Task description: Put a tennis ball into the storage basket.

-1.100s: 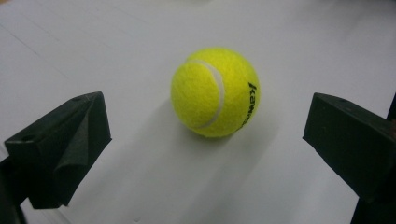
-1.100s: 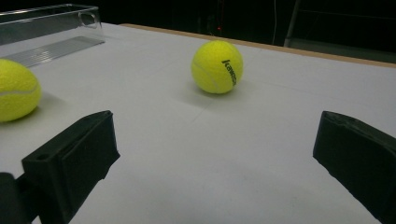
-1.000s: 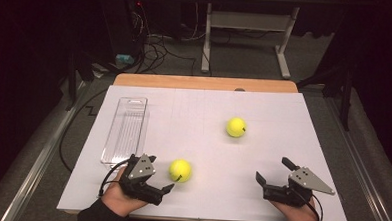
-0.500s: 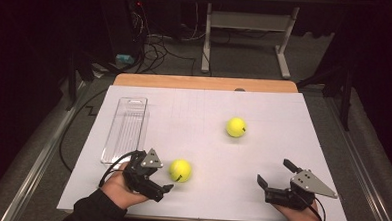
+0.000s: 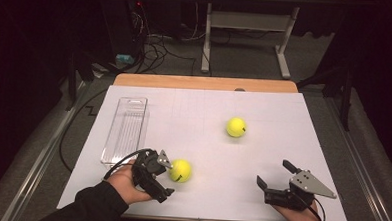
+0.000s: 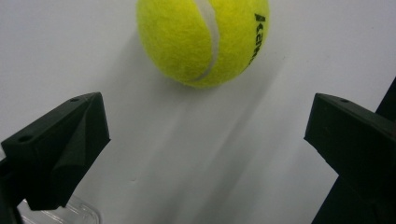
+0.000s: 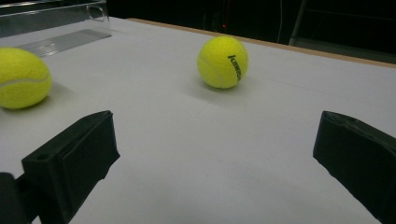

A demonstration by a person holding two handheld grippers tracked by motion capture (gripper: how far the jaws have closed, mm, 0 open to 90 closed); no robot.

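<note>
Two yellow tennis balls lie on the white table top (image 5: 207,156). The near ball (image 5: 180,170) (image 6: 203,39) sits just ahead of my left gripper (image 5: 166,176) (image 6: 205,135), whose jaws stand wide open with the ball beyond their tips, not between them. The far ball (image 5: 236,127) (image 7: 223,61) rests near the table's middle, well ahead of my right gripper (image 5: 274,173) (image 7: 210,154), which is open and empty near the front right edge. The near ball (image 7: 21,78) also lies at the left of the right gripper view.
A clear plastic tray (image 5: 125,130) (image 7: 51,18) lies along the left side of the table, its corner (image 6: 70,214) just behind my left jaw. The table's wooden far edge (image 5: 205,83) borders dark floor with cables and a metal stand.
My left gripper has edged right toward the near ball and rolled over, its grey plate now facing the ball. The right gripper and both balls have hardly moved.
</note>
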